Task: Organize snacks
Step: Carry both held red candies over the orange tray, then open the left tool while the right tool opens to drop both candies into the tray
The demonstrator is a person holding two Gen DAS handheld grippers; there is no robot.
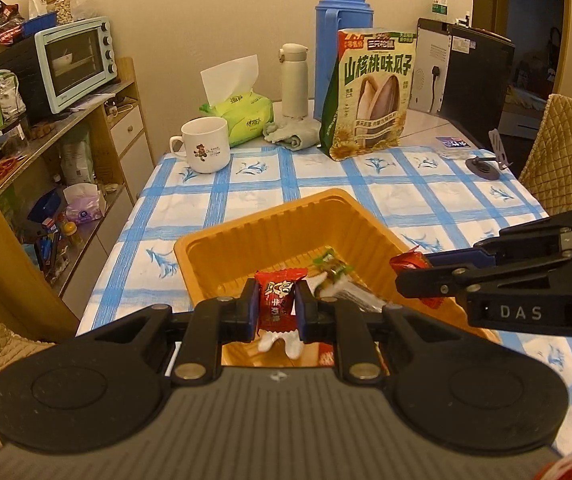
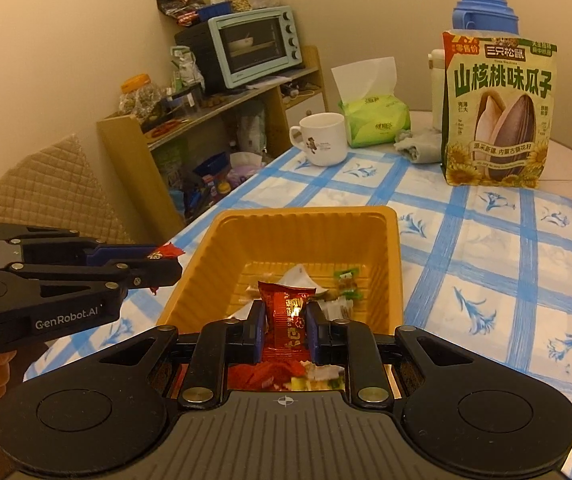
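Orange tray (image 1: 221, 240) on the worktop (image 1: 426, 196) already holds several snacks. Left gripper (image 1: 278, 308) pinches a red candy (image 1: 279, 300); right gripper (image 2: 284, 330) pinches a red packet (image 2: 288, 312). Both hang above the tray's near end, not yet dropped.

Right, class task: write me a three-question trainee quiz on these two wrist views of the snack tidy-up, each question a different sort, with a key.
1. True or false: the left gripper is shut on a red-wrapped candy.
2. What stands nearest the sunflower seed bag on the table?
A. the white mug
B. the crumpled grey cloth
C. the mint toaster oven
3. Fill in: the right gripper holds its red snack packet over the ______ tray.

Key: 1 true; 2 B; 3 orange.
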